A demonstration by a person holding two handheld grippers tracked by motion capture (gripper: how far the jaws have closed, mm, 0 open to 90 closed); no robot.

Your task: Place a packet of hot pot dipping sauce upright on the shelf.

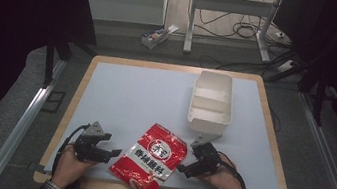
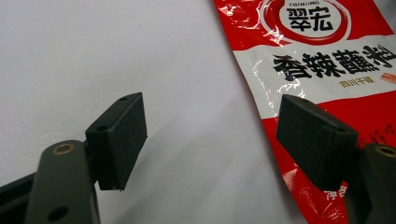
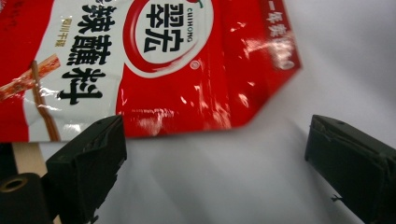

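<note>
Looks like a lab/test room: black curtains [image 1: 12, 10], floor cables [image 1: 237, 26], aluminium frame rails [image 1: 20, 123] round the table [image 1: 122, 87].

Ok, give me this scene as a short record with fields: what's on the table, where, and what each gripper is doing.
surface: table, pale mat
packet: red and white seasoning packet, flat at the near edge between the grippers
container: white divided bin, far right, appears empty
left gripper: open, at the packet's left edge
right gripper: open, at the packet's right edge
held: nothing
</note>
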